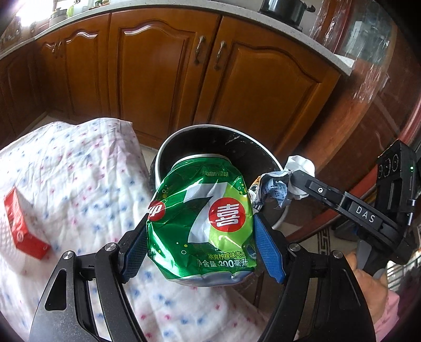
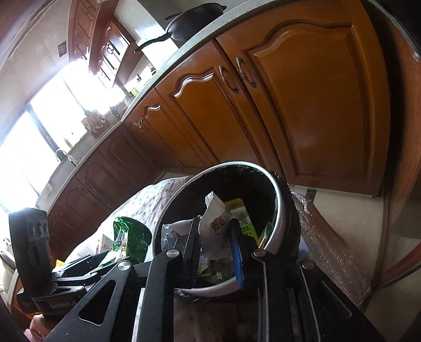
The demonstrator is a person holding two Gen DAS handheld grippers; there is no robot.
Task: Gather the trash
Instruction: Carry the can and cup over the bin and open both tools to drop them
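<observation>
The left gripper [image 1: 200, 244] clamps a crushed green can [image 1: 202, 223] before the bin [image 1: 273, 160]. The right gripper [image 2: 214, 252] pinches crumpled wrappers [image 2: 215, 223] over the bin's rim; a red box [image 1: 22, 223] lies nearby.

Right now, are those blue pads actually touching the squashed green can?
Touching. In the left wrist view both blue pads of the left gripper press against the sides of the green can, holding it up.

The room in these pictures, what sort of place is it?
Most likely a home kitchen: wooden cabinet doors under a pale countertop, a black pot on it, and a sink tap by the window.
</observation>
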